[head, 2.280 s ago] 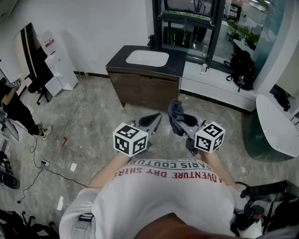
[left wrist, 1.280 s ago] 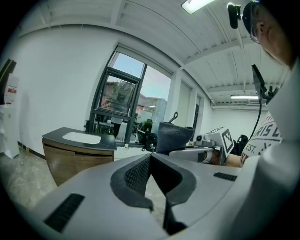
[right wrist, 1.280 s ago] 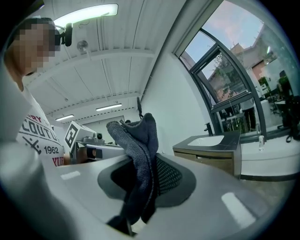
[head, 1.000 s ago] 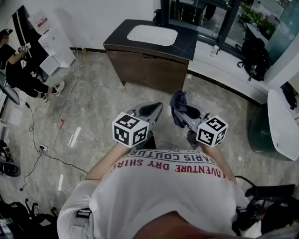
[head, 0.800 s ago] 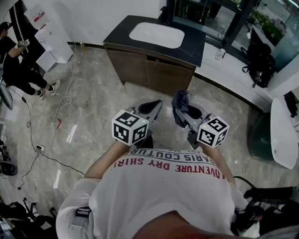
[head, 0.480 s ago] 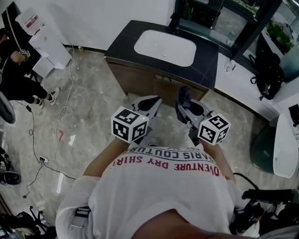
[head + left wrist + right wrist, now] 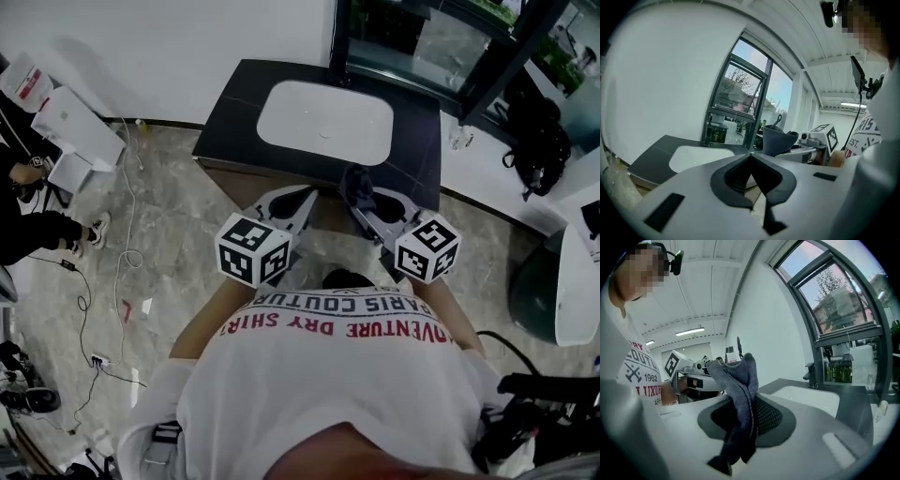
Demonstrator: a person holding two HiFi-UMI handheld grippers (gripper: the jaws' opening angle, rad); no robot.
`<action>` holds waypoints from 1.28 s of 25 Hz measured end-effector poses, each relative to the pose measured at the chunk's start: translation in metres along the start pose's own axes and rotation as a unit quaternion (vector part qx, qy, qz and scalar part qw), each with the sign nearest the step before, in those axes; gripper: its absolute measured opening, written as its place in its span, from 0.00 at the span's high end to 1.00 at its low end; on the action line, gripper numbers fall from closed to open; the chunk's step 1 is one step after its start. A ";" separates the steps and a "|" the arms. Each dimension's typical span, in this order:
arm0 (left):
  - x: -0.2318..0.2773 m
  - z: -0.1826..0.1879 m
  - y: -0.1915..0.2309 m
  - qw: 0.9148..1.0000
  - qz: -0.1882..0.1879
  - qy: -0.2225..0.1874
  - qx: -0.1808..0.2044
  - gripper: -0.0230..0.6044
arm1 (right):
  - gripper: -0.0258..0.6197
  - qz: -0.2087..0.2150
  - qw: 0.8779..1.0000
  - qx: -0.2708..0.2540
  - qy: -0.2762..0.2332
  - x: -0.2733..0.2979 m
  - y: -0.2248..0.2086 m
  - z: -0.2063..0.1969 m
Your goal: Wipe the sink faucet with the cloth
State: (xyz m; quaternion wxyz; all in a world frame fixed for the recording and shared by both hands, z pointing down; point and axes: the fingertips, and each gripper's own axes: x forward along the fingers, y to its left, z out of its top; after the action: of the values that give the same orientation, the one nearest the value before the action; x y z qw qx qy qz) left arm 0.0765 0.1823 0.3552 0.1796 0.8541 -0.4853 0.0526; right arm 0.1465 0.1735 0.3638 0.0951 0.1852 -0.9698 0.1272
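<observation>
Cloth sits pinched in my right hand-held gripper, the left hand-held gripper is clenched empty, and the faucet stands behind the sink; loosely bunched fabric may slip when pressed.

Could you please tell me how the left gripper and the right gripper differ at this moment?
The right gripper is shut on the dark grey cloth, whereas the left gripper is shut on nothing, its jaws meeting bare. In the head view, the right gripper's cloth overlaps the dark countertop; the left gripper's tip stops short of it. Both point toward the sink.
</observation>
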 end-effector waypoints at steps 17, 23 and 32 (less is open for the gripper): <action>0.213 0.063 0.172 0.998 0.003 0.045 -0.032 0.96 | 0.84 0.005 0.998 0.057 0.003 0.139 -0.244 0.052; 0.277 0.118 0.205 0.999 -0.011 0.036 -0.013 0.96 | 0.84 -0.010 0.999 0.043 -0.009 0.162 -0.315 0.099; 0.307 0.132 0.230 0.997 -0.036 0.067 -0.021 0.96 | 0.84 -0.031 0.997 0.066 -0.009 0.181 -0.345 0.107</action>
State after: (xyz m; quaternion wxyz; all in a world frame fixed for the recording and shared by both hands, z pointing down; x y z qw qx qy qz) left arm 0.0311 -0.2206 0.3719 0.2312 0.8619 -0.4418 0.0926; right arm 0.0987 -0.2278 0.3768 0.0778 0.2221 -0.9538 0.1866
